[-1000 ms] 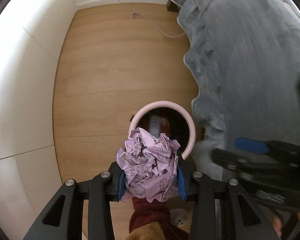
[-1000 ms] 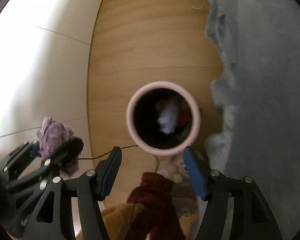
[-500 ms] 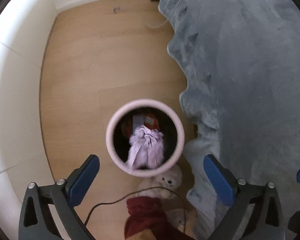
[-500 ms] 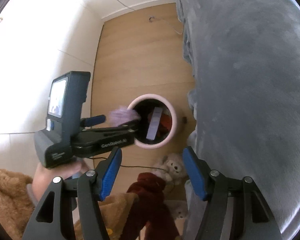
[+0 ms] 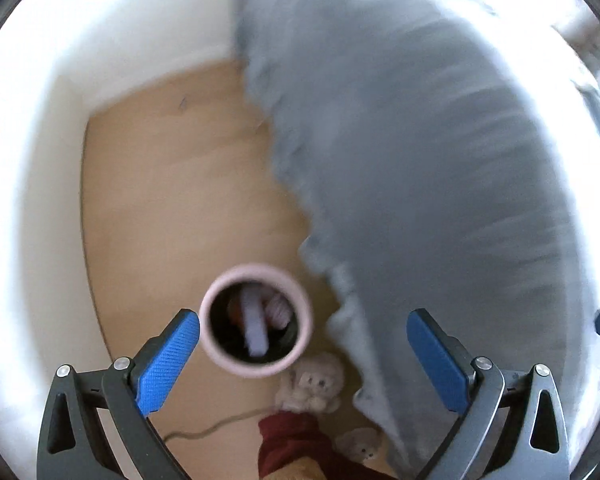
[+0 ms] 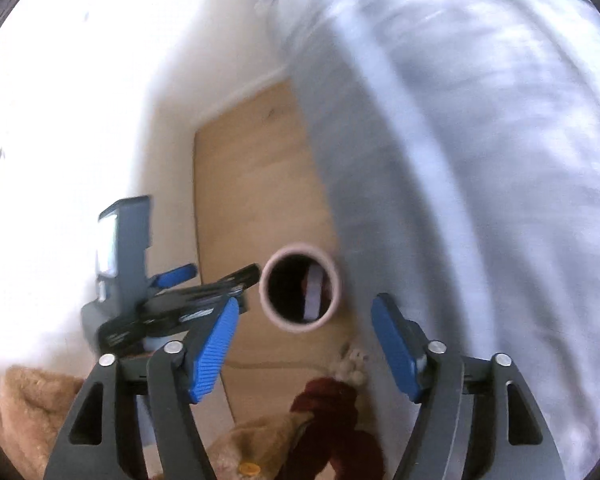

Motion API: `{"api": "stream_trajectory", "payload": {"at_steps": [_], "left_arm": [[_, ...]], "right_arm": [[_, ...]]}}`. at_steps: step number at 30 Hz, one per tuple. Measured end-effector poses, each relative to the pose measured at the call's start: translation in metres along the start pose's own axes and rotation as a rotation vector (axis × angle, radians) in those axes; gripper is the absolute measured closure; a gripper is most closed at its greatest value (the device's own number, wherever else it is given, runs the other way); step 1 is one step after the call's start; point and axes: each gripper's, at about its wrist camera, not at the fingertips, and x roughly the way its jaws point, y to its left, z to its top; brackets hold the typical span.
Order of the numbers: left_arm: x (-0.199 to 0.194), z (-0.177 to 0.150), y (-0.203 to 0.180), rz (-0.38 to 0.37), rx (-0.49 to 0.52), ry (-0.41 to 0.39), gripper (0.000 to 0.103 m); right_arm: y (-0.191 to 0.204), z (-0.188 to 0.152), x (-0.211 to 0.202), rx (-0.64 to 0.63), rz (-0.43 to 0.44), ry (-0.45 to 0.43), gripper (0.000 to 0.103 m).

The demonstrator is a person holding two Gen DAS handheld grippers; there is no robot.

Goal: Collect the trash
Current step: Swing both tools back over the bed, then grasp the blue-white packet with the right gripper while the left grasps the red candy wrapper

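Dropped purple paper [image 5: 278, 312] now lies in bin [image 5: 220, 354], below the wide, empty left tool [image 5: 302, 340].

The crumpled purple paper [image 5: 278, 312] now lies inside the pink bin [image 5: 220, 350]; the left gripper [image 5: 302, 360] gapes empty and sits higher above it.

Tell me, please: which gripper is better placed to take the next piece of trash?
Neither clearly. The left gripper and right gripper are both open and empty above the pink bin, and no loose trash shows outside it.
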Motion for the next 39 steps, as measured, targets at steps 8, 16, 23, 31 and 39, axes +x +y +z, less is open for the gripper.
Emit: {"api": "stream_trajectory", "payload": {"at_steps": [8, 16, 23, 31, 39], "left_arm": [[-0.080, 0.067, -0.205, -0.152, 0.403, -0.117, 0.000], [-0.076, 0.068, -0.387, -0.242, 0.633, -0.051, 0.000], [-0.047, 0.055, -0.458, -0.243, 0.691, 0.004, 0.000], [-0.018, 0.047, -0.476, -0.200, 0.725, 0.049, 0.000], [-0.006, 0.056, -0.471, -0.203, 0.698, 0.071, 0.000]], "right_arm": [[-0.137, -0.024, -0.164, 0.417, -0.291, -0.377, 0.011], [-0.306, -0.069, -0.264, 0.763, -0.401, -0.469, 0.011], [-0.418, -0.048, -0.254, 0.832, -0.349, -0.384, 0.011], [-0.465, -0.012, -0.199, 0.810, -0.360, -0.244, 0.011], [-0.471, -0.020, -0.186, 0.813, -0.366, -0.286, 0.014]]}}
